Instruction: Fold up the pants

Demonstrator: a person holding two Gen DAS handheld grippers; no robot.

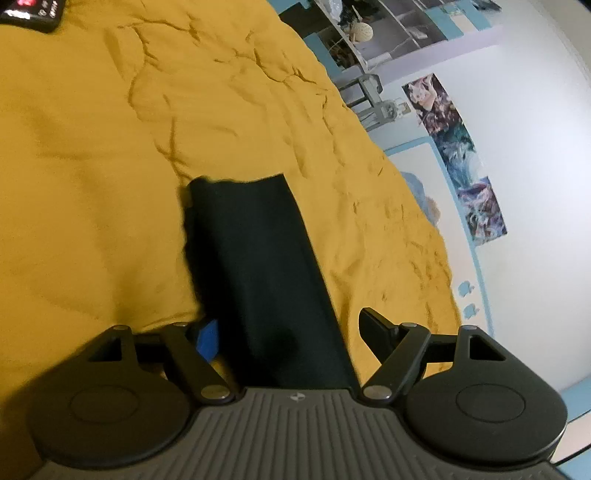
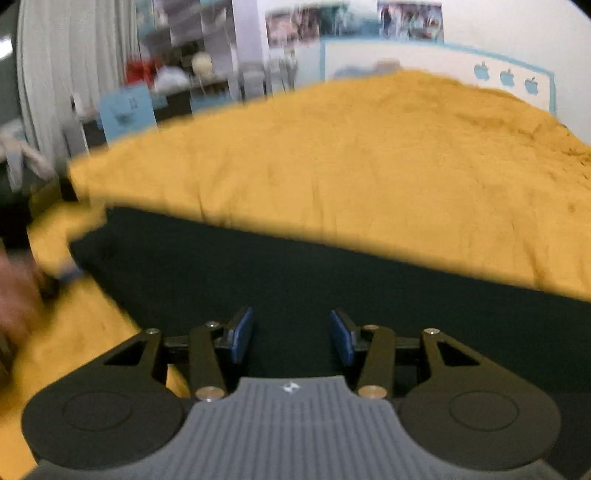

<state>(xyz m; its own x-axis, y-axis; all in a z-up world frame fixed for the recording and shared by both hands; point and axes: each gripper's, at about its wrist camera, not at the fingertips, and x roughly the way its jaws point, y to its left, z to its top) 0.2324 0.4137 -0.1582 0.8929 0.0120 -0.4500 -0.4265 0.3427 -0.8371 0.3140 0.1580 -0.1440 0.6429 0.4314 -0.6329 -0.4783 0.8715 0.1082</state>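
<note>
Dark green pants [image 1: 255, 266] lie on the yellow bedspread [image 1: 110, 147] as a long narrow strip running away from me. My left gripper [image 1: 291, 332] hangs over their near end, jaws wide apart. The strip passes between the fingers and no pad presses on it. In the blurred right wrist view the pants [image 2: 258, 273] stretch across the bed as a wide dark band. My right gripper [image 2: 291, 338] hovers above this band with its blue pads [image 2: 242, 334] parted and nothing pinched between them. At the left edge a person's hand [image 2: 14, 299] shows as a blur.
A black device with red lights [image 1: 29, 13] lies on the bed at the far left corner. The bedspread [image 2: 351, 158] spreads wide beyond the pants. Past the bed are a white wall with posters [image 1: 454, 155], shelves [image 1: 369, 33] and a pale curtain [image 2: 70, 70].
</note>
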